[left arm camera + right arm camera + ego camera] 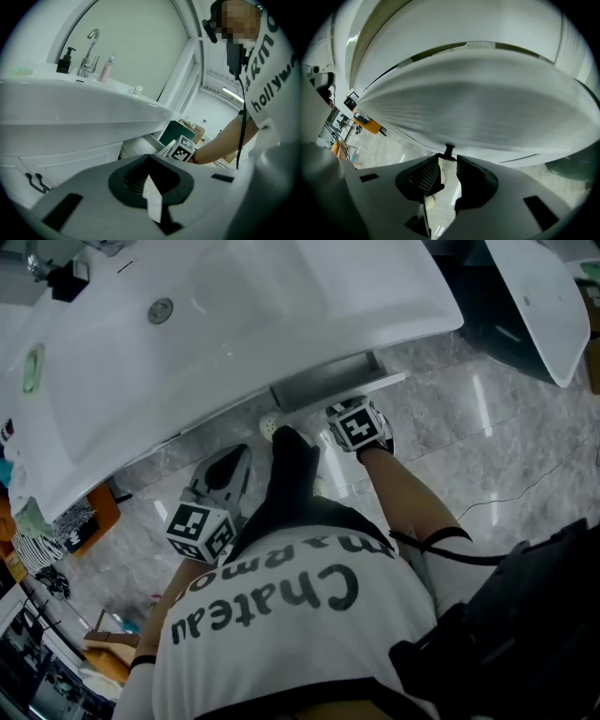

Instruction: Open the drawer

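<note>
Marble floor [487, 418] lies under the white basin [234, 324]. Below the basin, the right gripper [446, 161] jaws clamp the drawer [328, 379] handle [449, 151] for pulling. The left gripper [150, 187] jaws are closed and empty.

On the basin's [79, 110] back rim stands the faucet [88, 61], with a pump bottle [65, 60] at the basin's left end and a small bottle [107, 69] further right along the same rim. The drawer [333, 381] juts out from under the basin's front edge. Below that edge the right gripper [447, 159] closes on the drawer's handle [449, 151]. The left gripper [149, 164] sits further left, out in front of the basin, over the floor [469, 446]. A second basin [548, 306] lies well to the right.
</note>
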Demonstrator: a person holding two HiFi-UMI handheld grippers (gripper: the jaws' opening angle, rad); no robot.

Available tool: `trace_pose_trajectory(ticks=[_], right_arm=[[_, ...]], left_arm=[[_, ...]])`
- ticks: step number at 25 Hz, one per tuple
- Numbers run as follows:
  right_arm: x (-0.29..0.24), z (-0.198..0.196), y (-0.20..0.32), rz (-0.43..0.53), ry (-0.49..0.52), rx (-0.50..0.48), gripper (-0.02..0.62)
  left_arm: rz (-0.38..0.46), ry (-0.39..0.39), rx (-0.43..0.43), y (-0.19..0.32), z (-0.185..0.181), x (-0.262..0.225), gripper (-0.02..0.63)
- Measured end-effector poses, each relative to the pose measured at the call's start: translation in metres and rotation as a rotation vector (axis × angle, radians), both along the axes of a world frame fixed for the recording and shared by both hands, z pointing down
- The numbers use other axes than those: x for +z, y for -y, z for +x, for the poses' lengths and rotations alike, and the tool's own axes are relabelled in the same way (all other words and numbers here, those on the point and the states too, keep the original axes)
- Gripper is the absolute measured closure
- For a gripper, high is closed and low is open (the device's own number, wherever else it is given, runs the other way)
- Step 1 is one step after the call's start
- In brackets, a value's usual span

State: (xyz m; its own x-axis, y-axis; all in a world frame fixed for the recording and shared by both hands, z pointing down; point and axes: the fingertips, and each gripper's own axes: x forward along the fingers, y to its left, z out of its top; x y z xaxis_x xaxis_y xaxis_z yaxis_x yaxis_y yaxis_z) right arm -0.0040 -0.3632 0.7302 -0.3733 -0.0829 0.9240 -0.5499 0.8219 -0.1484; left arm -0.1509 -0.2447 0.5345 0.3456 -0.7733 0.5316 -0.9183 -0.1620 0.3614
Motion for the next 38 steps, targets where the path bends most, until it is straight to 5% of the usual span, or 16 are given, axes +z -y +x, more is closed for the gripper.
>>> trace_pose_trajectory(ticks=[20,21,22,25,28,30,38], right_arm=[[0.001,0.008,-0.004,0.005,-0.082,-0.028,0.495],[0.004,0.012,-0.008,-0.017,-0.102,-0.036,0.509],[0.010,0.024,-0.021,-0.073,-0.152,-0.055,0.588],[0.034,0.078,-0.082,-0.173,-0.285,-0.095,0.588],[0.037,0.099,-0.120,-0.277,-0.215,0.085,0.588],[0.031,0.093,-0.122,-0.297,-0.147,0.113,0.588],[-0.096,0.033,-0.074,-0.100,0.304,0.072,0.588]], left_arm=[[-0.009,-0.001,-0.048,-0.030,-0.009,0.004,0.598],[-0.009,-0.002,-0.049,-0.031,-0.009,0.004,0.598],[-0.009,-0.003,-0.051,-0.032,-0.009,0.005,0.598],[-0.012,-0.005,-0.050,-0.036,-0.005,0.006,0.598],[-0.012,-0.002,-0.036,-0.034,-0.006,0.007,0.598],[-0.011,-0.001,-0.035,-0.032,-0.010,0.008,0.598],[0.034,0.019,-0.035,-0.030,-0.003,-0.024,0.598]])
